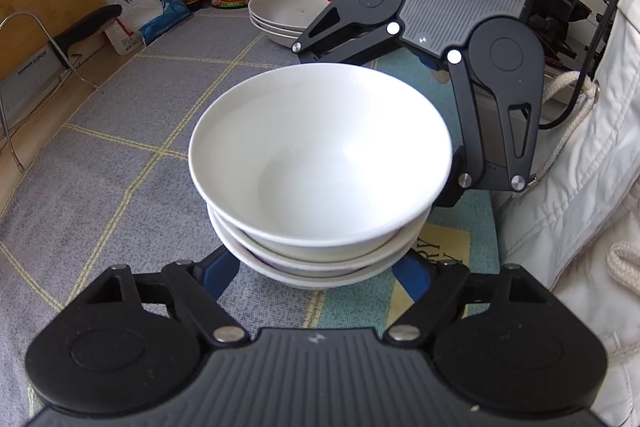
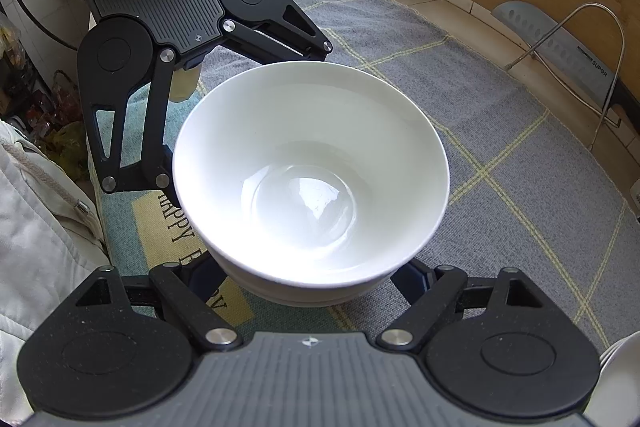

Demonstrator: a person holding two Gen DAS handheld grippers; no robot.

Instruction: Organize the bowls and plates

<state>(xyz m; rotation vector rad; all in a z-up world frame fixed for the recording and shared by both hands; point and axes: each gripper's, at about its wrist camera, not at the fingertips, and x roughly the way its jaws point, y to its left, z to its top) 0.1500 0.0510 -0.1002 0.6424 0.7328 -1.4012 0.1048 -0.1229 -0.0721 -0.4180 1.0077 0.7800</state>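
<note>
White bowl stack (image 1: 320, 163) sits betw both grippers' jaws.

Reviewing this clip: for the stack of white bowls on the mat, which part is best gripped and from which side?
Probably the lowest bowl's outer wall, low down, from two opposite sides. The bowl stack sits upright on the mat, three nested; the walls flare upward, so a grip under the flare should carry all of them. The left tongs and right tongs already straddle its base from opposite sides.
</note>
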